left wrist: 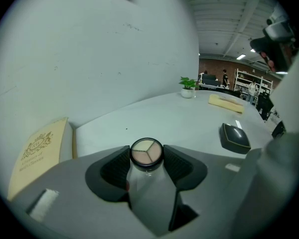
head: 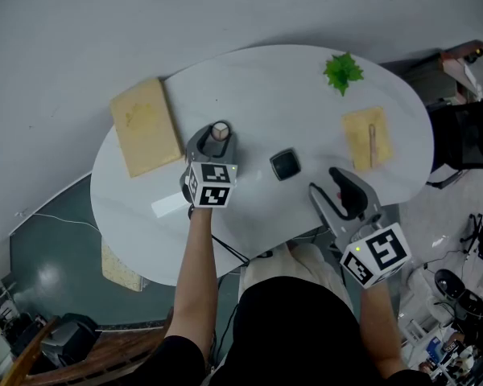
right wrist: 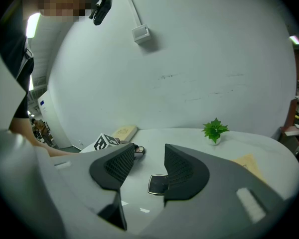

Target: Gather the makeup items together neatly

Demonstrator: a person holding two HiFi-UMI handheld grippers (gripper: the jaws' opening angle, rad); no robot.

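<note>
I read the table (head: 258,95) in the head view as a dial, with 12 at the wall. A tan book (head: 145,125) lies flat at 10 o'clock. Just beside it, toward the middle, my left forearm runs straight up from the near edge. The left gripper (head: 219,133) points to 12 and tilts down at the tabletop. Its own view shows both pads (left wrist: 114,166) closed snugly against the sides of a round compact (left wrist: 146,152). The compact's clear lid faces up over three pale shades. That compact (head: 220,130) is left of centre on the table, at about 9 o'clock.

A square black compact (head: 285,165) rests alone near the middle, apart from both grippers. My right arm comes in from 5 o'clock. The right gripper (head: 328,185) is over the near edge, aimed toward 11 and tipped down. Its fingers stand wide apart with nothing gripped, and the square black compact (right wrist: 159,184) shows on the table beyond the gap.

A small green plant (head: 343,71) stands at 1 o'clock. A yellow cloth (head: 362,139) with a thin stick (head: 371,145) on it lies at 3 o'clock.
</note>
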